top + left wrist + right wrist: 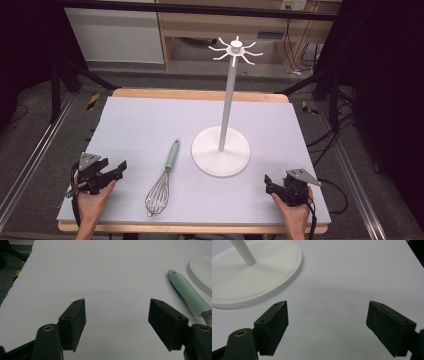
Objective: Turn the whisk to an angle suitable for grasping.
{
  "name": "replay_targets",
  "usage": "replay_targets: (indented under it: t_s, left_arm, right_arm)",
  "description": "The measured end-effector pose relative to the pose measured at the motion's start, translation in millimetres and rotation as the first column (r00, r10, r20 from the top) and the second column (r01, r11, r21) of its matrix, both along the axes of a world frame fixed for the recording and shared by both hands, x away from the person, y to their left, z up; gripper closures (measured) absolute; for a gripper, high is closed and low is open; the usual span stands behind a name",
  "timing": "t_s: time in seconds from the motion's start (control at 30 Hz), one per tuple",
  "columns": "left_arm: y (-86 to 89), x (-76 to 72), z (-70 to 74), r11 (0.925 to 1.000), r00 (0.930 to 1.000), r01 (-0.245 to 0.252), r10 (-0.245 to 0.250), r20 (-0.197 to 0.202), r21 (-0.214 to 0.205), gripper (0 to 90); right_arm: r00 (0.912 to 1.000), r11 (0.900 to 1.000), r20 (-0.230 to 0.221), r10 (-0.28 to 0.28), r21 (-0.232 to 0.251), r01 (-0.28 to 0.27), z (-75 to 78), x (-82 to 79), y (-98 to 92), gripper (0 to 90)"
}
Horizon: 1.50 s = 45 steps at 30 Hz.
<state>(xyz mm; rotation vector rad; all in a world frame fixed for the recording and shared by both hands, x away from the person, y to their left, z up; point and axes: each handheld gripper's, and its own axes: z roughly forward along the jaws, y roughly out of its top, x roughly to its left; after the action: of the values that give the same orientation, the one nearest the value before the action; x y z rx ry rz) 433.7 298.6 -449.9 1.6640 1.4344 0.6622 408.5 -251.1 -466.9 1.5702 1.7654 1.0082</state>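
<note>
High view | left gripper [116,169], right gripper [269,183] jaws apart, empty | whisk [162,180] between, mat [150,125] bare around

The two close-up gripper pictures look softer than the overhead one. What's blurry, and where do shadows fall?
Left gripper view: the black jaws are soft-edged, the whisk slightly hazy, and a faint shadow lies on the mat ahead. Right gripper view: the white stand base is mildly soft, with a dim shadow between the open jaws. High view: evenly lit table, dark surroundings.

On the grey-covered worktop [150,125] lay a green-handled wire whisk [162,181] — just left of the white round-based hook stand [221,150], apart from it.
</note>
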Motion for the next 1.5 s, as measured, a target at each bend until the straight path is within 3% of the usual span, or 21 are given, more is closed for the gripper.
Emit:
replay_targets:
  t_s: [0.3, 0.6, 0.97, 1.17, 1.5]
  left_arm:
    - [-9.1, -4.4, 8.0, 0.9981, 0.9983, 0.058, -0.058, -0.005, -0.020, 35.2]
    - [-25.0, -7.1, 17.2, 0.9906, 0.9913, 0.131, -0.132, -0.007, -0.039, 38.0]
    - [-42.1, -6.9, 26.2, 0.9830, 0.9830, 0.184, -0.184, 0.002, 0.000, 37.2]
    - [-55.7, -2.4, 32.6, 0.9764, 0.9768, 0.214, -0.214, -0.014, 0.026, 37.3]
    - [-70.0, 5.2, 44.4, 0.9657, 0.9673, 0.253, -0.252, -0.029, 0.058, 38.7]
  right_arm:
    - [0.9996, 0.9996, 0.006, 0.027, -0.004, -0.026, 1.7, -1.7, 4.5, 18.6]
    - [0.9992, 0.9990, 0.007, 0.039, -0.021, -0.039, 1.9, -2.3, 7.8, 18.2]
    - [0.9972, 0.9964, -0.021, 0.071, -0.045, -0.072, -0.6, 0.0, 13.5, 19.1]
    - [0.9965, 0.9958, -0.021, 0.081, -0.041, -0.082, -1.1, 0.2, 13.7, 19.8]
    - [0.9983, 0.9976, -0.005, 0.057, -0.040, -0.057, 0.2, -0.5, 12.0, 19.1]
